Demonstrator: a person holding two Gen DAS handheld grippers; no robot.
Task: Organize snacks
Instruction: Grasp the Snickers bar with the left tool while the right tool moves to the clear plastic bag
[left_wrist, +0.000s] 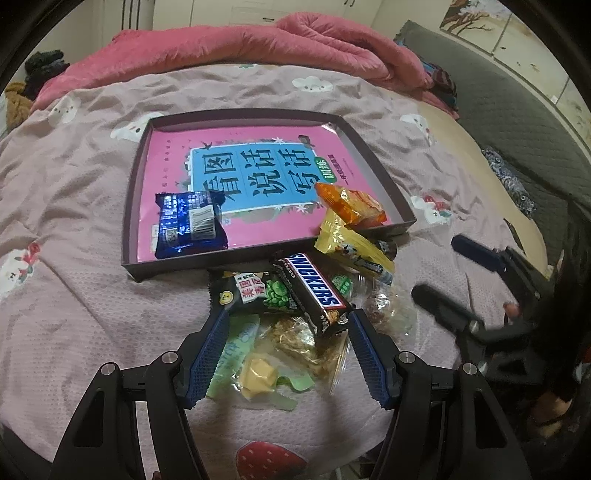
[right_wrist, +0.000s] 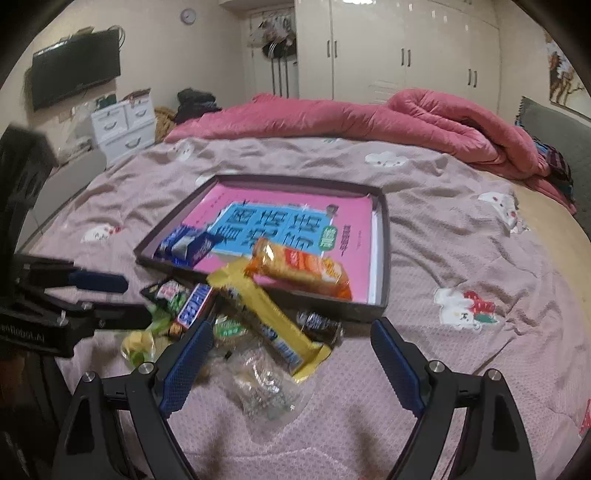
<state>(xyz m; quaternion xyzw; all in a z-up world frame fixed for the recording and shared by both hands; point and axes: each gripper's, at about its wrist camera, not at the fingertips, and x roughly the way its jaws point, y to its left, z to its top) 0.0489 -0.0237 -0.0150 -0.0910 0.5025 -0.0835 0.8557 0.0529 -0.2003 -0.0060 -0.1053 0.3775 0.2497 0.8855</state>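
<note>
My left wrist view is evenly lit by soft indoor light, a bit dim, and sharp between the fingers (left_wrist: 218, 347); the Snickers bar (left_wrist: 314, 291) just beyond their tips reads clearly. Glare sits on the blue foil packet (left_wrist: 190, 225) farther ahead. To the right of my fingers the other gripper (left_wrist: 443, 273) smears with motion blur. My right wrist view is softer all over, the clear wrapper (right_wrist: 262, 391) between its fingers (right_wrist: 188, 369) hazy. Both pictures bow strongly and darken to black at the corners.
</note>
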